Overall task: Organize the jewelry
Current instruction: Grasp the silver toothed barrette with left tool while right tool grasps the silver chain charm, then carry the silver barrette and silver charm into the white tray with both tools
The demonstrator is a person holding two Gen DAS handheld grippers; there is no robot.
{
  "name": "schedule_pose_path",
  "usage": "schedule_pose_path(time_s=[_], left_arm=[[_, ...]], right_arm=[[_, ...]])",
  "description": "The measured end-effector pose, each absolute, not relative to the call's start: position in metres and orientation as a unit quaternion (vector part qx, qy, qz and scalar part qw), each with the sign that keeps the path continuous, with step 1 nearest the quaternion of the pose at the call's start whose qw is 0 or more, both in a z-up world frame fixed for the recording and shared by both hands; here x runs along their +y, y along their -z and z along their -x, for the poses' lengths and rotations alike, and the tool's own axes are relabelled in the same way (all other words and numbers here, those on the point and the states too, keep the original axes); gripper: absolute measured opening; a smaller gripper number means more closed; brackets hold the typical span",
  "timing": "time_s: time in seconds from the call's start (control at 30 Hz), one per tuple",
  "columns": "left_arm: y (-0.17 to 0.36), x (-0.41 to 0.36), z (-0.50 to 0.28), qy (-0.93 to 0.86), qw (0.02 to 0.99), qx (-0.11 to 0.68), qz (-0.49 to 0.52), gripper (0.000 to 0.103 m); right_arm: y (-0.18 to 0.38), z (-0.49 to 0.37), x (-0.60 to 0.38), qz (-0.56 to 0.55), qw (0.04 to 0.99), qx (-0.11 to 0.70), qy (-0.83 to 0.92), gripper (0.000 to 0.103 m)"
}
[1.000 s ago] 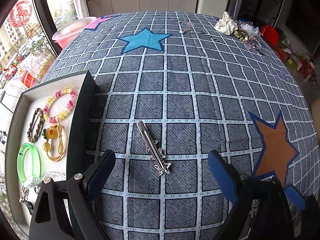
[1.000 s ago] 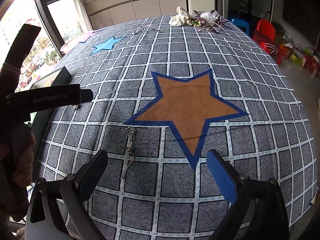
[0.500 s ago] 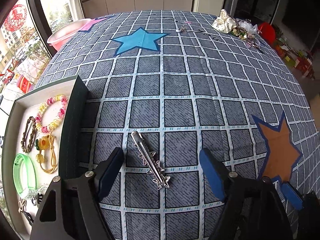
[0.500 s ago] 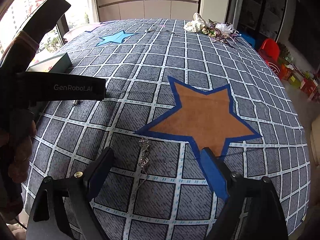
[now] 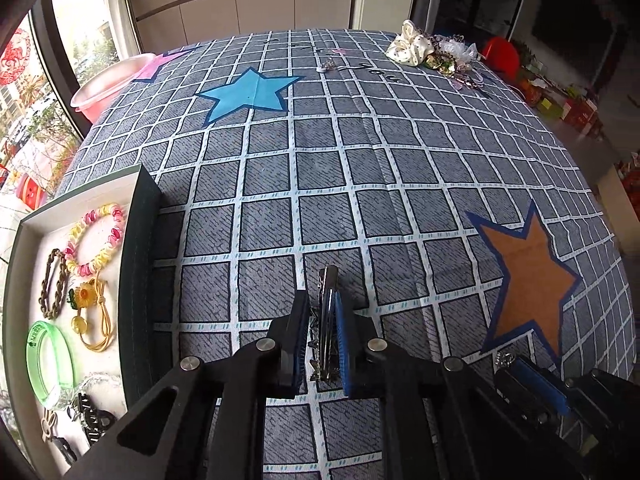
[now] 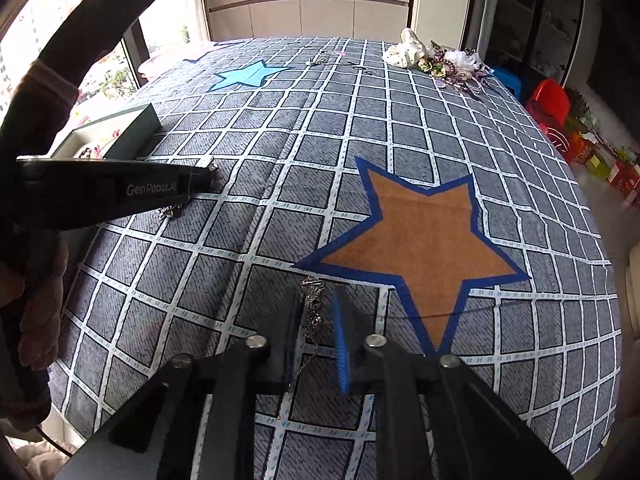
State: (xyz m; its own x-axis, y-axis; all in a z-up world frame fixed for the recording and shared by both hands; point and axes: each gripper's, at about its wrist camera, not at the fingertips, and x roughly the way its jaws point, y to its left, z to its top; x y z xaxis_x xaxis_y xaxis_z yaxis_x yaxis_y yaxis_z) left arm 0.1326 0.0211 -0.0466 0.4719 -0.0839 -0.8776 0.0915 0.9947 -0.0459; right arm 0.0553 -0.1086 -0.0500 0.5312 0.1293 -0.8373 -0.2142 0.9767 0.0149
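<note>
Left gripper (image 5: 323, 344), lower centre, has just closed on the silver star-studded metal hair clip (image 5: 327, 300). Right gripper (image 6: 318, 336), just closed narrowly, holds the thin silver chain (image 6: 312, 312).

Checked bedspread (image 5: 360, 152) bears jewelry tray (image 5: 140, 240); hair clip (image 5: 327, 308); chain (image 6: 312, 304); scrunchies (image 5: 412, 46)

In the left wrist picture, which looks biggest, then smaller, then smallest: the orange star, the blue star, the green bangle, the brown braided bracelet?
1. orange star: biggest, though it lies nearer the camera.
2. blue star: farther away, so its real size is unsure.
3. green bangle.
4. brown braided bracelet: smallest, close to the bangle.
</note>
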Motion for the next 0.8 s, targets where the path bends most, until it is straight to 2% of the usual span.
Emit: schedule_pose_path(time_s=[0.37, 0.8], left_arm=[[0.022, 0.024, -0.102, 0.080, 0.867, 0.492, -0.004, 0.021], [0.002, 0.020, -0.073, 0.106, 0.880, 0.463, -0.015, 0.021]], right_arm=[[0.044, -0.053, -0.155, -0.069, 0.865, 0.484, -0.108, 0.008], [0.028, -0.037, -0.184, -0.105, 0.869, 0.474, -0.095, 0.008]])
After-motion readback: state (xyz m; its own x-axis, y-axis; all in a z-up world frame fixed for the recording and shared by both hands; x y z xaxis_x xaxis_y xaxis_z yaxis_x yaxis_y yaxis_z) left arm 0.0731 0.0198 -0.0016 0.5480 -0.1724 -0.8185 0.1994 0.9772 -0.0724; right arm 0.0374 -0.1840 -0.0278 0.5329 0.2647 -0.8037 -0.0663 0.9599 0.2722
